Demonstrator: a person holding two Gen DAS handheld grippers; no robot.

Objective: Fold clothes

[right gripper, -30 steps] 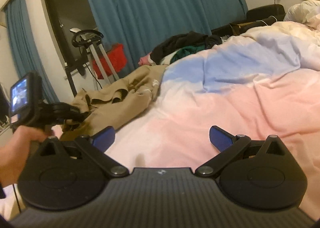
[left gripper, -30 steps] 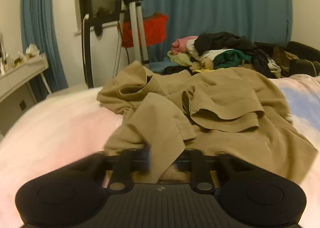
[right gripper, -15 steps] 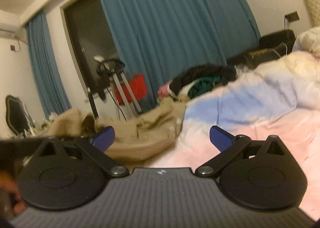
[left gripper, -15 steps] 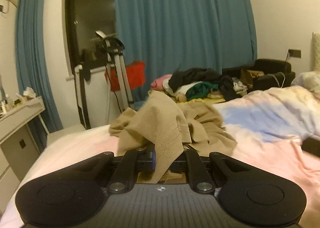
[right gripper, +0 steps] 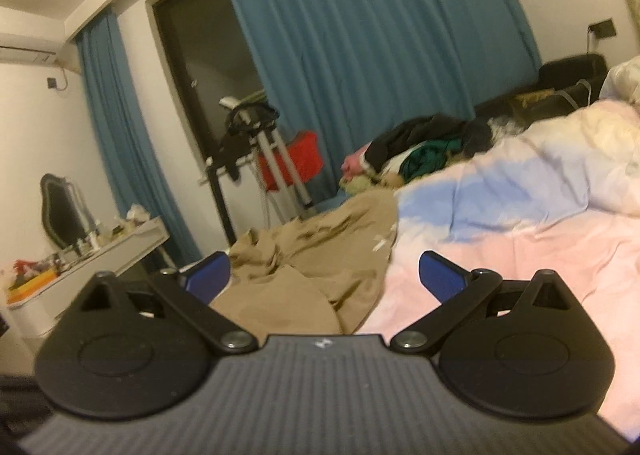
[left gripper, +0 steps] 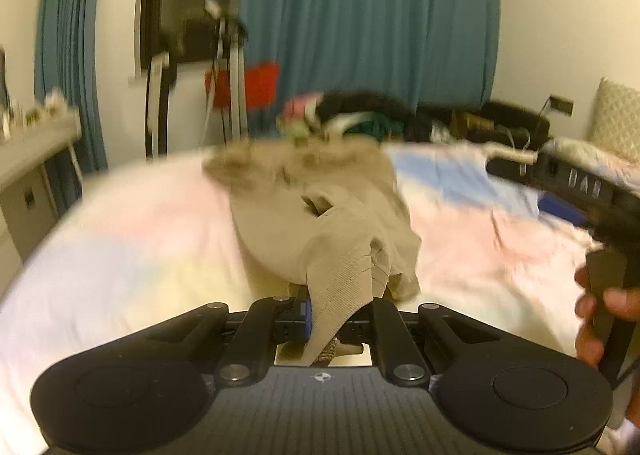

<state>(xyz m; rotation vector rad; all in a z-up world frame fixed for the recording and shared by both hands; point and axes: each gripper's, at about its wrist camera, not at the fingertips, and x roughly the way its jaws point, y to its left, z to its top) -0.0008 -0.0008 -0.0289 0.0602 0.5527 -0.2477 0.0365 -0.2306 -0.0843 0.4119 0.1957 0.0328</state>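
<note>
Dragged toward the camera since 1 s ago, tan shirt [left gripper: 320, 211] trails across pastel bedspread [left gripper: 132, 239], hem clamped in L gripper [left gripper: 326, 315], likely to spread it for folding. R gripper [right gripper: 324, 275] hovers w/ fingers apart, empty.

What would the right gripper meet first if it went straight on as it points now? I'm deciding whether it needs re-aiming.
Probably the tan garment: its crumpled edge lies between the open right gripper fingers, on the pink bedspread. Depth is unclear.
</note>
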